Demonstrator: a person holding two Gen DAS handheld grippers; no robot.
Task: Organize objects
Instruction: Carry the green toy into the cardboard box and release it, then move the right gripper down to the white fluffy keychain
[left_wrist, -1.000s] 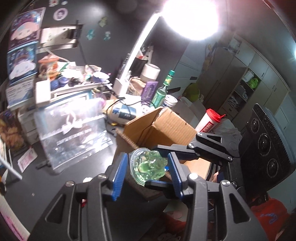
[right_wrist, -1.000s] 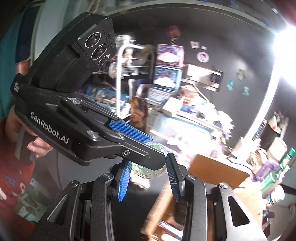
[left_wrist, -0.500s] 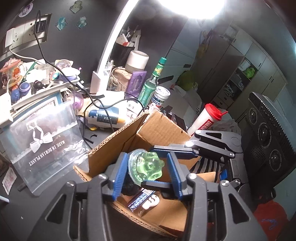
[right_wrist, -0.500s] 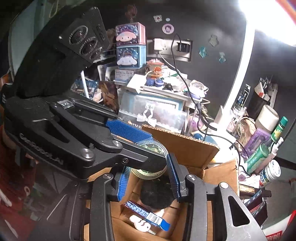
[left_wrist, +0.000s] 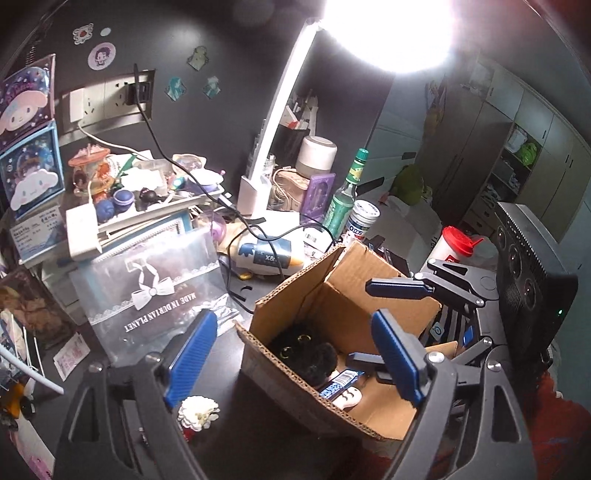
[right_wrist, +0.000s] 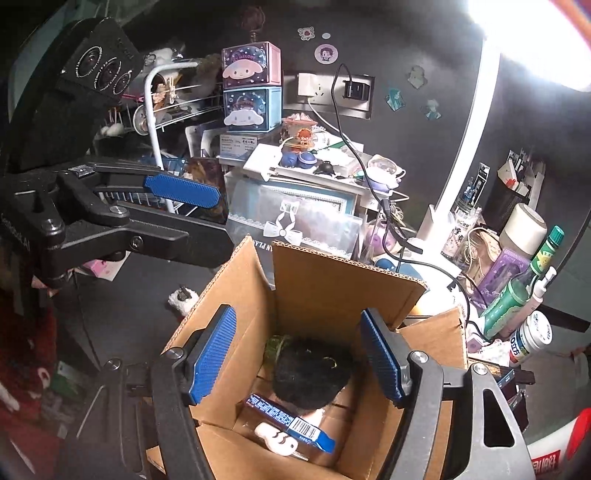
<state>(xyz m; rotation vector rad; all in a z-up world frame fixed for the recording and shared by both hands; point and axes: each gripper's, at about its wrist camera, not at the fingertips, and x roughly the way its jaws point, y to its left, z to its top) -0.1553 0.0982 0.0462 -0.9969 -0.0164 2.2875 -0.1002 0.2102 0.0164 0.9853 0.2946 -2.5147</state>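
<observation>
Both jaws releasing over the open brown cardboard box (right_wrist: 332, 295), nothing between the pads.

My left gripper (left_wrist: 291, 358) and right gripper (right_wrist: 297, 358) have just been opening; both are now hanging empty above the box. The clear round container with green inside (right_wrist: 275, 349) is lying in the box, half tucked under the black fuzzy plush (right_wrist: 312, 373), beside the blue barcoded packet (right_wrist: 291, 421). I'm keeping the pads spread and lifting straight out, clear of the flaps.

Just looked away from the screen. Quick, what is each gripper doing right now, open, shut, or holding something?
Left gripper: open, nothing held; its fingers have just been opening.
Right gripper: open, nothing held, over the cardboard box; its fingers have just been opening.
</observation>
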